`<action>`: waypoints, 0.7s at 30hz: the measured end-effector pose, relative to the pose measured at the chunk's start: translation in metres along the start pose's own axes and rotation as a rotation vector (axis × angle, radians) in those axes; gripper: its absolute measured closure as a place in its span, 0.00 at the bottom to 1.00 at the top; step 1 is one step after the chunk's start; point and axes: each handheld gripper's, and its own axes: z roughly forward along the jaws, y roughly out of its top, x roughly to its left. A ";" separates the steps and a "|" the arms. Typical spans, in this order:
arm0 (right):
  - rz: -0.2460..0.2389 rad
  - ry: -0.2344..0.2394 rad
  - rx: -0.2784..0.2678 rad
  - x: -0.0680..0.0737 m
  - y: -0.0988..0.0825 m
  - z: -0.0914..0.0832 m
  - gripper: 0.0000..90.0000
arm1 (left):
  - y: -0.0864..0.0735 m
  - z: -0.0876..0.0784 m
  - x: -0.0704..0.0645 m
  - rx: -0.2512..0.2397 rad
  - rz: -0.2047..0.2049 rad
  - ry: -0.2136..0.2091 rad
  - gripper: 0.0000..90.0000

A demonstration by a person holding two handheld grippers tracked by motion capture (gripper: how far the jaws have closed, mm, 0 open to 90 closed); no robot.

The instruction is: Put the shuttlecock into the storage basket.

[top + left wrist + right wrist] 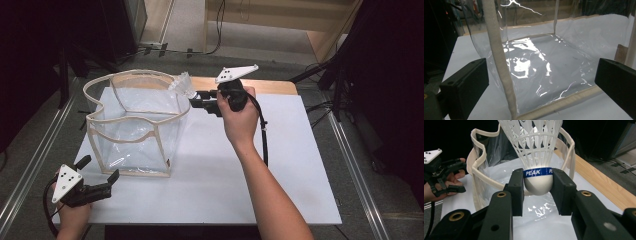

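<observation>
White shuttlecock [537, 157] clamped in right tool [537, 191], beside clear bag [135, 125]

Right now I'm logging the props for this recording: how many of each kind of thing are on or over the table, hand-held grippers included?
Shuttlecock: 1
Clear bag with cream trim: 1
Hand-held grippers: 2, the left hand-held gripper and the right hand-held gripper
Total: 4

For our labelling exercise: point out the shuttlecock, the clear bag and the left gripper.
shuttlecock [537, 183]: right gripper view, white cork base.
clear bag [131, 142]: high view, front wall.
left gripper [98, 175]: high view, between its open jaws.
</observation>
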 end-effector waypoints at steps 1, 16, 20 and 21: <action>0.000 0.002 0.000 0.001 0.001 0.002 0.68 | 0.000 0.000 0.000 -0.001 -0.001 -0.001 0.00; -0.019 0.008 0.029 0.008 0.007 0.025 0.68 | 0.000 0.000 0.000 -0.003 0.000 0.003 0.00; -0.017 0.048 0.053 0.008 0.007 0.031 0.42 | 0.000 0.000 0.001 -0.006 -0.008 0.002 0.00; -0.017 0.062 0.057 0.008 0.006 0.032 0.36 | 0.000 0.000 0.001 -0.006 -0.008 0.002 0.00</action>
